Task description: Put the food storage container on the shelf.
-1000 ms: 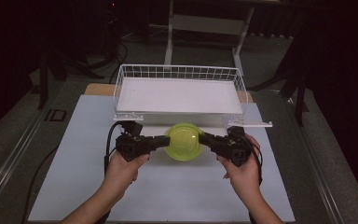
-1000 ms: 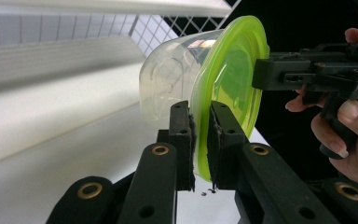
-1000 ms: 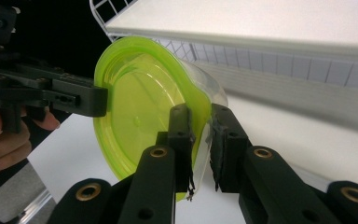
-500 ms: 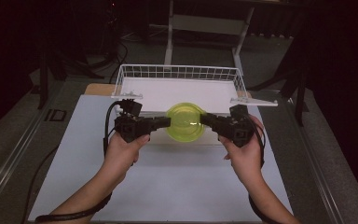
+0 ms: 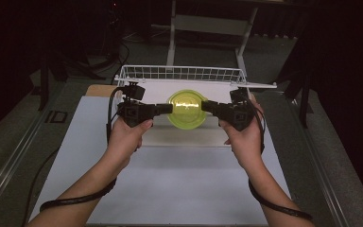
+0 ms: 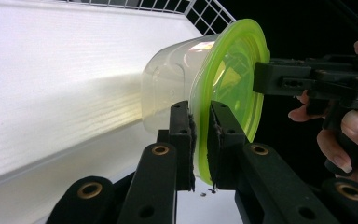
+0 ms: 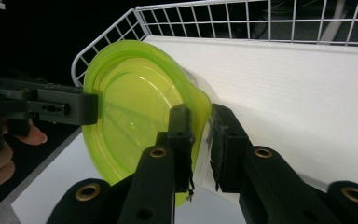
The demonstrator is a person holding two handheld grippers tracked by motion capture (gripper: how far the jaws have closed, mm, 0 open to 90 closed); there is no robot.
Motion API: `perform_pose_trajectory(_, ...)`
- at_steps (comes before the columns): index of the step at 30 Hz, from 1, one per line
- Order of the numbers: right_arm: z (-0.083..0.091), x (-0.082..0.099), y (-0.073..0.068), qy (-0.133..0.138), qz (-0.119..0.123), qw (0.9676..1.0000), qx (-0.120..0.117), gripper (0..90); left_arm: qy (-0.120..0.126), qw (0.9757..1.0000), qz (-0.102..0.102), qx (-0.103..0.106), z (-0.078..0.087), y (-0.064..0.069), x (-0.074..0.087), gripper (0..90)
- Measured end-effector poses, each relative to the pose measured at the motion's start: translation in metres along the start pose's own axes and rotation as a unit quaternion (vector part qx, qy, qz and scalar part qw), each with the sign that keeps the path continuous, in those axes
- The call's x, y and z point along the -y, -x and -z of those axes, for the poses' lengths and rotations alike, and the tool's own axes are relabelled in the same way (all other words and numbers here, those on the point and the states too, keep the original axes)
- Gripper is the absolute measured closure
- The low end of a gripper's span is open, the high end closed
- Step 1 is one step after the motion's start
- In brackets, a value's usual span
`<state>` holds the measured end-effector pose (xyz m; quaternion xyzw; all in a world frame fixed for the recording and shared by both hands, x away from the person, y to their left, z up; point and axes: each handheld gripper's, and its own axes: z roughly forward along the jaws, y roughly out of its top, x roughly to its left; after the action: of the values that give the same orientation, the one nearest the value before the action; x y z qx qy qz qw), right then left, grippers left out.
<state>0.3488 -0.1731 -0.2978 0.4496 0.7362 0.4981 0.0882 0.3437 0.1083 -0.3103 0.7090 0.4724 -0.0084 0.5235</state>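
Container [image 5: 186, 109] of clear plastic with a green lid hangs just above the wire basket's [image 5: 182, 73] near edge, left gripper [image 5: 166, 109] and right gripper [image 5: 207, 107] fingers clamped on opposite lid rims, over the worktop [image 5: 179, 189].

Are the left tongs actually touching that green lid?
Touching. In the left gripper view the left tongs pinch the green lid's rim between both pads.

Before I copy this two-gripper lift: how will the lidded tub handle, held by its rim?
The tub looks clear and empty, so probably light. The green lid bends where the right gripper pinches it, so the rim is likely flexible and could slip or pop off. The left gripper nips only the lid's edge, so the tub might tilt.
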Motion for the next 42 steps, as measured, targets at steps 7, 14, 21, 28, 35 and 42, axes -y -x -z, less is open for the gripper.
perform_pose_trajectory(7,-0.010,-0.012,0.006,-0.015,-0.013,0.9998,0.010,79.2,-0.003,0.9999,0.014,-0.007,-0.008,-0.008,-0.012,81.8)
perform_pose_trajectory(14,-0.020,-0.019,0.012,-0.022,-0.030,0.9993,0.010,79.2,-0.004,0.9994,0.034,-0.008,-0.014,-0.017,-0.016,81.5)
perform_pose_trajectory(21,-0.025,-0.025,0.015,-0.032,-0.037,0.9987,0.014,79.1,0.005,0.9993,0.029,-0.021,-0.016,-0.017,-0.020,80.7)
perform_pose_trajectory(28,-0.033,-0.037,0.021,-0.054,-0.062,0.9963,0.025,78.0,0.008,0.9988,0.036,-0.031,-0.022,-0.021,-0.030,80.4)
perform_pose_trajectory(35,-0.043,-0.039,0.025,-0.059,-0.078,0.9949,0.023,69.4,0.013,0.9976,0.054,-0.041,-0.028,-0.030,-0.033,76.2)
perform_pose_trajectory(42,-0.043,-0.041,0.033,-0.051,-0.100,0.9935,0.015,69.0,0.024,0.9963,0.057,-0.060,-0.030,-0.037,-0.040,65.2)
